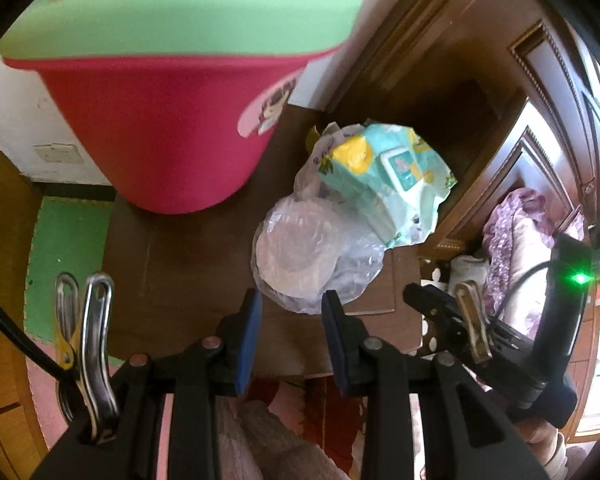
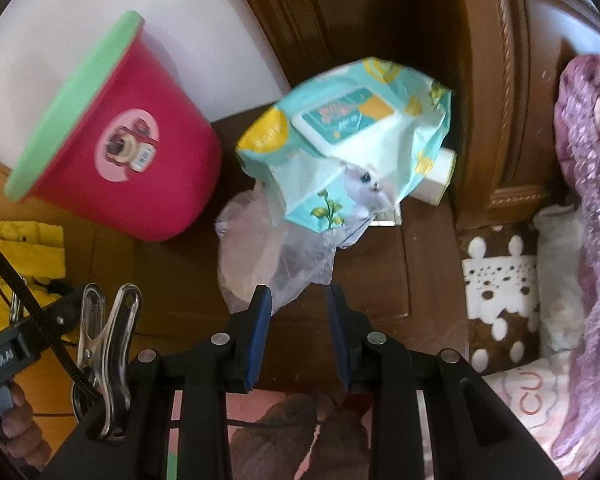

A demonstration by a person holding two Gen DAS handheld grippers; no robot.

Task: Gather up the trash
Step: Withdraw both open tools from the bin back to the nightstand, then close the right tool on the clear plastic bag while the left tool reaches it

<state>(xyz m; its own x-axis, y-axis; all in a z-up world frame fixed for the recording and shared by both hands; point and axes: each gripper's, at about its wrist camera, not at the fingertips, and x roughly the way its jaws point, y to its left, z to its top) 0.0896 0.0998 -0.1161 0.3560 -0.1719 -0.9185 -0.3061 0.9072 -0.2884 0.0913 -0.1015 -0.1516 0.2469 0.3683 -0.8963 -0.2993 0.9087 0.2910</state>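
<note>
A red bin with a green rim (image 1: pixel 160 120) stands on a brown bedside table (image 1: pixel 188 280), also seen at the left in the right wrist view (image 2: pixel 112 144). A crumpled clear plastic bag (image 1: pixel 312 256) and a teal wet-wipes packet (image 1: pixel 396 184) lie to its right; they also show in the right wrist view, the bag (image 2: pixel 260 252) below the packet (image 2: pixel 352 140). My left gripper (image 1: pixel 292 304) is open, its tips just short of the bag. My right gripper (image 2: pixel 298 300) is open, its tips at the bag's near edge.
A white box (image 2: pixel 436 180) lies behind the packet against the dark wooden bed frame (image 2: pixel 492 120). Purple bedding (image 2: pixel 588 200) is at the right. A yellow cloth (image 2: pixel 20 264) lies at the left. A green mat (image 1: pixel 68 248) covers the floor.
</note>
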